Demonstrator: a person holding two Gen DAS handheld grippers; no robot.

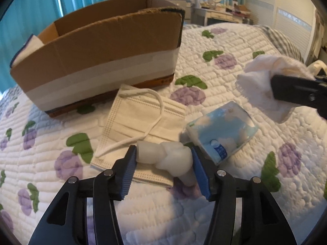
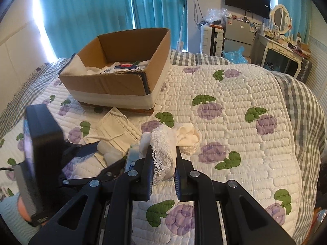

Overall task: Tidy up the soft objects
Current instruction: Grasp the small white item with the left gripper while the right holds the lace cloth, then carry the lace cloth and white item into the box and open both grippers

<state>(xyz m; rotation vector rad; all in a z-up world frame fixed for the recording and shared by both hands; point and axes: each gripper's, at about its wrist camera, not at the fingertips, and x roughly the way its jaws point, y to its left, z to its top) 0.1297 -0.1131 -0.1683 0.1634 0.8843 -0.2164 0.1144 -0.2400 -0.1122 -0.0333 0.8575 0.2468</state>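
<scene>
Quilted bed (image 2: 235, 85) | cardboard box (image 2: 122, 87) holds white cloths, half-hidden | my left gripper (image 1: 163, 163) clamps cotton wad (image 1: 171, 157) | my right gripper (image 2: 163, 171) clamps lace cloth (image 2: 165, 149).

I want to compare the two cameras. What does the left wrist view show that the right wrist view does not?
Only the left wrist view shows the left gripper holding the white cotton wad and the whole tissue pack. Only the right wrist view shows the things inside the cardboard box and the lace on the cloth in the right gripper. Both show the face mask on the quilt.
</scene>
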